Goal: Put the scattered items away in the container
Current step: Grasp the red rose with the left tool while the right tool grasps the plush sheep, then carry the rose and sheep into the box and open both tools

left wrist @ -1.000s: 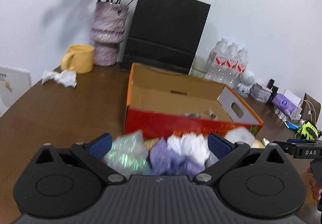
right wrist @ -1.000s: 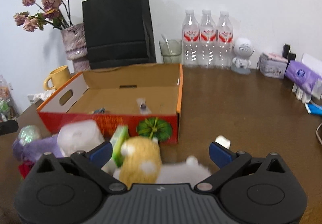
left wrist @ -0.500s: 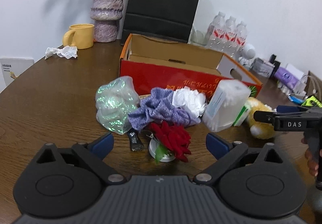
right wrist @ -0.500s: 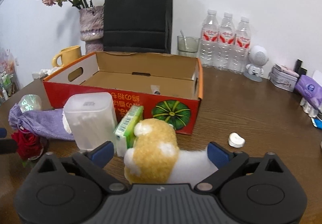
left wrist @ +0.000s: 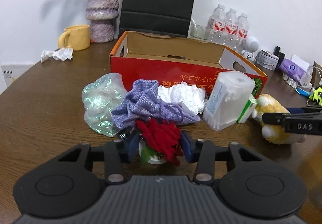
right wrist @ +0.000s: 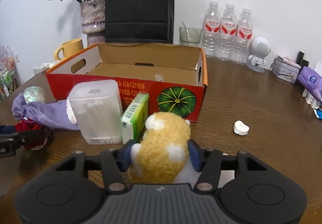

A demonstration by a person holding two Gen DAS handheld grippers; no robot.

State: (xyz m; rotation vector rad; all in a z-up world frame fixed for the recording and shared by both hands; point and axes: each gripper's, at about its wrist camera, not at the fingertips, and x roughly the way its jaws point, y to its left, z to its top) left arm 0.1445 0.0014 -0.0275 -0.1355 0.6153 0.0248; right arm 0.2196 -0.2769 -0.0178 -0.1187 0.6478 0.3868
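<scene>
Both grippers have dropped since the earlier frame; left gripper (left wrist: 160, 144) closing on the rose (left wrist: 161, 137), right gripper (right wrist: 159, 154) closing on the plush (right wrist: 161, 143), both before the box (right wrist: 181, 91); petals may slip a shallow pinch.

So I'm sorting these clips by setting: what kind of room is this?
Probably a home or small office corner: a brown wooden table against a white wall, with a vase of dried flowers, a yellow mug and three water bottles.
</scene>
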